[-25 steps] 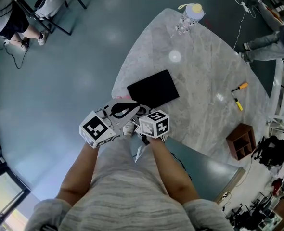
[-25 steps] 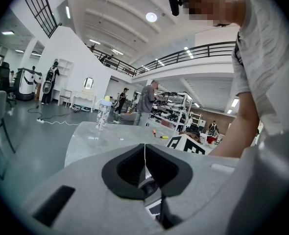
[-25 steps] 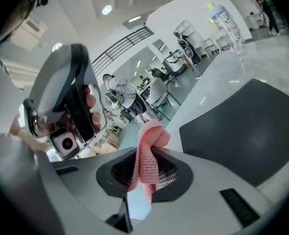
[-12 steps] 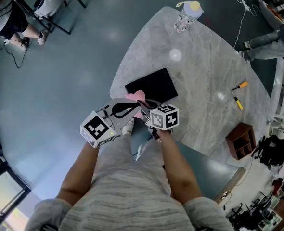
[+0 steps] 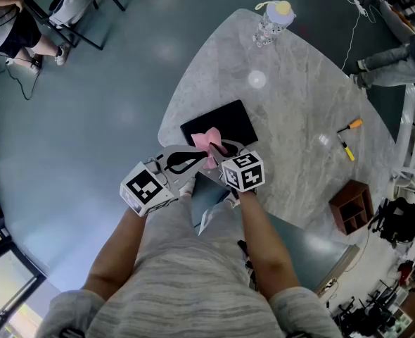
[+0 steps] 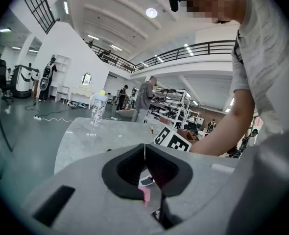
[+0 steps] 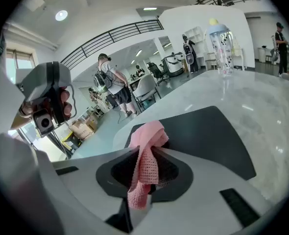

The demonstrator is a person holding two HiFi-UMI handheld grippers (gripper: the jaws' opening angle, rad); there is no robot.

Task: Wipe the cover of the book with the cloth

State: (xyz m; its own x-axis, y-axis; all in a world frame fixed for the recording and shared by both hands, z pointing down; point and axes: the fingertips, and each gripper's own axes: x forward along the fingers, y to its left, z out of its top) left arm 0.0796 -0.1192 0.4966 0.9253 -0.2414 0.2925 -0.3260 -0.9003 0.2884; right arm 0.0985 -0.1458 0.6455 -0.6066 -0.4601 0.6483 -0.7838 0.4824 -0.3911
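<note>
Clamping cloth (image 7: 147, 143), right gripper (image 7: 142, 154) at near edge of book (image 5: 225, 122), left gripper (image 6: 144, 150) closed

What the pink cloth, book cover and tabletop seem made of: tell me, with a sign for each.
Pink cloth: soft woven or knitted fabric, matte; open mesh texture shows, and it drapes limply.
Book cover: smooth black, matte; card or plastic, cannot tell.
Tabletop: polished marble or marble-look stone; grey veins, lamp reflections.
</note>
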